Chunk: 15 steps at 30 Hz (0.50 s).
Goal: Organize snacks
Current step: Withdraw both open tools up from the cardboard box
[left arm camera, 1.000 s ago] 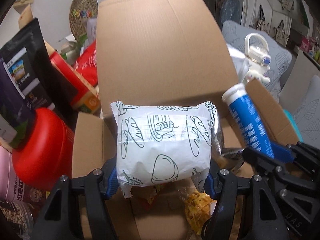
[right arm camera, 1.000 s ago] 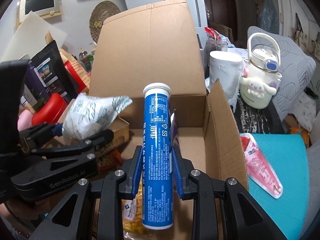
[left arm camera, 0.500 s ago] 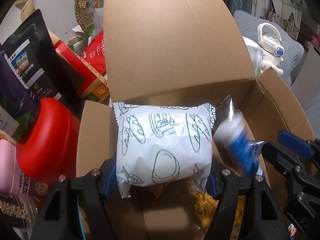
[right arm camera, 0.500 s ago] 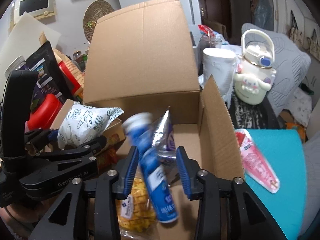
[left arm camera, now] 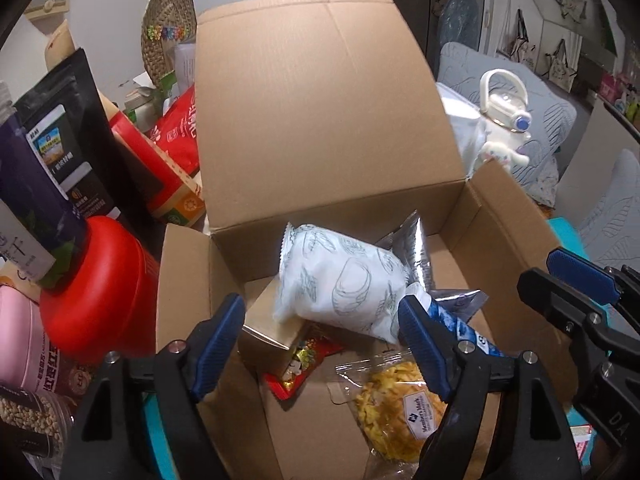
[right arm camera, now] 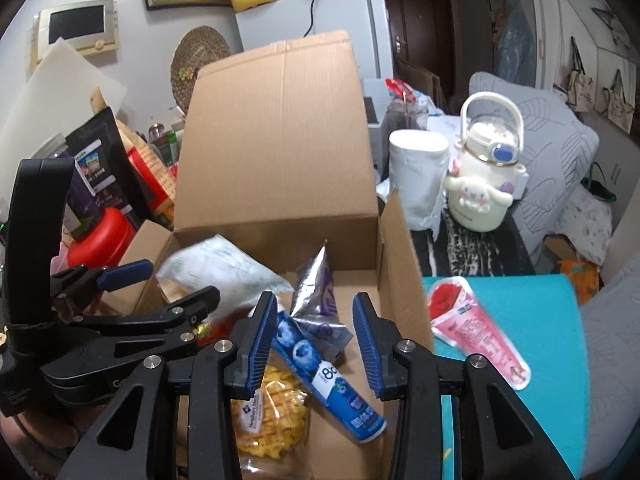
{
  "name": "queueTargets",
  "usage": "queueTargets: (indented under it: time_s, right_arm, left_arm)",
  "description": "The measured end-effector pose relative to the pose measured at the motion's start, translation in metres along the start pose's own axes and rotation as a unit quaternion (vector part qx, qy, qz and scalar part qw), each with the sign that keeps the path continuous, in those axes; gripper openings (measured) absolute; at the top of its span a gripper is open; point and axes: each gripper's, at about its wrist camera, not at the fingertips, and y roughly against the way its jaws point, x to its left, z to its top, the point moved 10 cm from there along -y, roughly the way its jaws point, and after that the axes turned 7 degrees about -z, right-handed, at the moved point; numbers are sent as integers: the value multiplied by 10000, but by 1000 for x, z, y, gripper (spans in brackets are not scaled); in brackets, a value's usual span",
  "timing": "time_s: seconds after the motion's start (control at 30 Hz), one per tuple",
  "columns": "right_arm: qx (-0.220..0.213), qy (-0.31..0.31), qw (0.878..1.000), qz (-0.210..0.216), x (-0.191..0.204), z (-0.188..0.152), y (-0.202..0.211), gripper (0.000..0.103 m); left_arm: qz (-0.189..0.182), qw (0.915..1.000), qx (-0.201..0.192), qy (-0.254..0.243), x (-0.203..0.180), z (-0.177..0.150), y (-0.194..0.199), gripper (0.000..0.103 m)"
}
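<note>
— Jaws on the left gripper (left arm camera: 320, 344) are opening, clear of the white bread packet (left arm camera: 340, 280), which is tumbling into the cardboard box (left arm camera: 320, 100). Right gripper (right arm camera: 316, 336): spread, empty.

— Soft and light, probably; pinch its crimped end. Upright flaps crowd the sides, so go in from above.
</note>
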Motion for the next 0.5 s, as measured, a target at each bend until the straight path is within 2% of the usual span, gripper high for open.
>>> queueTargets:
  time_s: [0.37,0.43,0.5]
  right_arm:
    - [-534,40,9986,-18,1,14,58,39]
    - [-659,43,9978,-45,1,16,73,45]
    - [-786,67,9968,-99,0,17,87,46]
  left_arm:
    - [-275,9972,-693,-36,-9,13,65,79]
    - [-328,9960,-826,-82,-12,14,78,79]
    - [-381,9947,-950,-138,-15,15,90,79]
